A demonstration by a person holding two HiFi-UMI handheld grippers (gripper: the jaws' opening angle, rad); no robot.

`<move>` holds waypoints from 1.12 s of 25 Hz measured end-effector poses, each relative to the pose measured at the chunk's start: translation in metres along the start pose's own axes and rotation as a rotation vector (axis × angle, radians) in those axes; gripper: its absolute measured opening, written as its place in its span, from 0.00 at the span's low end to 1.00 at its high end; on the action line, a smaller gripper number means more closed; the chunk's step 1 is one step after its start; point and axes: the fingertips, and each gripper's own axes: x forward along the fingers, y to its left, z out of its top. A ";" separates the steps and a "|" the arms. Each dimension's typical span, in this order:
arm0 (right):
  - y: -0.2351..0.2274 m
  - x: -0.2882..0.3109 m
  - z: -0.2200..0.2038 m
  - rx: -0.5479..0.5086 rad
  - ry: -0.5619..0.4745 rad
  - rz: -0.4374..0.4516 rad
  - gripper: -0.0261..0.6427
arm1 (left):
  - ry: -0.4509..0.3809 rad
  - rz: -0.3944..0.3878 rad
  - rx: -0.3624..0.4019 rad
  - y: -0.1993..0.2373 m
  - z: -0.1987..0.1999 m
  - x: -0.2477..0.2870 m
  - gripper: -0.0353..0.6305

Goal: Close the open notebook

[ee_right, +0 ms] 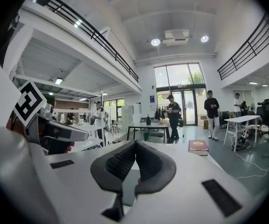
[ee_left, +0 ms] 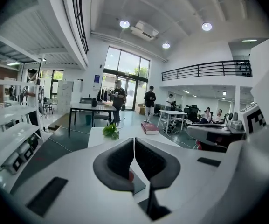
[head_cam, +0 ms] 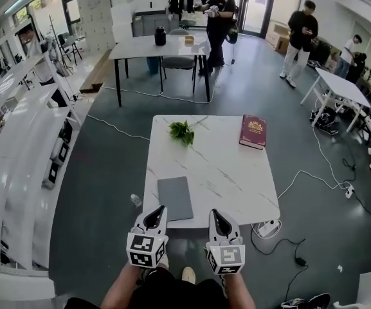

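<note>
Though unclear overhead, jaws together and empty on left claw (ee_left: pixel 134 141) and right claw (ee_right: pixel 134 144) in their views.

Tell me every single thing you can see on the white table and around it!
Table: one, white marbled, middle of the room.
Notebook: one, grey, closed, flat on the table's near left part.
Book: one, dark red, closed, table's far right corner.
Leafy sprig: one, green, far side of the table, left of the book.
Bottle: one, clear, on the floor by the table's left edge.
Far table: one, white top, black legs, back of the room.
People: at least two standing, dark clothes, at the back.
Left gripper: one, white with black jaws, shut, empty, near table edge.
Right gripper: one, same colours, shut, empty, beside it.
</note>
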 end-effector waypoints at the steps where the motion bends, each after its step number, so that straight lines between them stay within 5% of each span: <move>1: 0.006 -0.003 0.001 -0.005 -0.006 0.016 0.06 | -0.007 0.016 -0.004 0.002 -0.002 -0.009 0.09; 15: 0.076 -0.051 0.008 -0.047 -0.044 0.172 0.06 | -0.084 0.176 -0.032 0.010 -0.021 -0.117 0.09; 28: 0.094 -0.078 0.000 -0.039 -0.039 0.185 0.06 | -0.108 0.200 -0.027 0.001 -0.030 -0.157 0.09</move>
